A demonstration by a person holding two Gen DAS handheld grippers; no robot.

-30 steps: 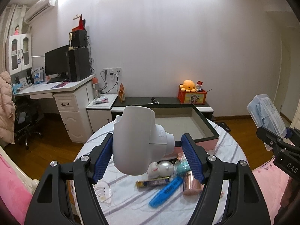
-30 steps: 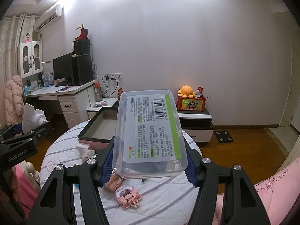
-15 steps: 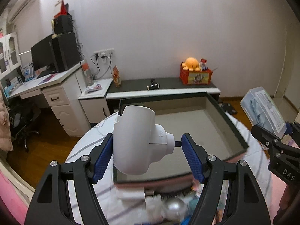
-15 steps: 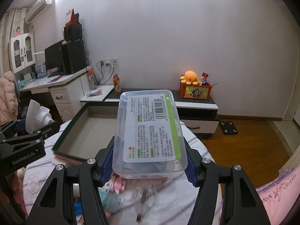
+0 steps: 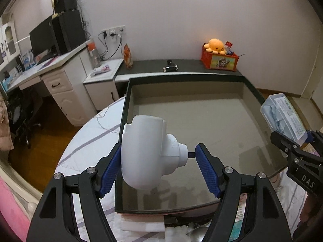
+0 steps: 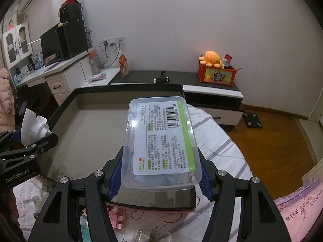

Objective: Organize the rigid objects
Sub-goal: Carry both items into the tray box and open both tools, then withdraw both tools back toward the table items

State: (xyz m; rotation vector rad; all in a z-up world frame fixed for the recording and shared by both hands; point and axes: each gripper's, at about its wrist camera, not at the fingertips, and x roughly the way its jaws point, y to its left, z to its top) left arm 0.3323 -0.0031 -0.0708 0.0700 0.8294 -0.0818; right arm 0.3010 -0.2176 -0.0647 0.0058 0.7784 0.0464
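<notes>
Left gripper (image 5: 159,169) is clamping a white plastic fixture (image 5: 149,153), right gripper (image 6: 159,173) is squeezing a clear labelled box (image 6: 161,141), both hanging over the dark-rimmed tray (image 5: 123,141).

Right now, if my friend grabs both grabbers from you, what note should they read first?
Left gripper: shut on the white plastic part, held over the near left of the big dark tray.
Right gripper: shut on the clear labelled box, over the tray's near right side.
Done: both things picked up and carried above the tray, which shows nothing inside.
Left: lower each one in, let go, then fetch the small items lying on the striped tablecloth in front of the tray.
</notes>
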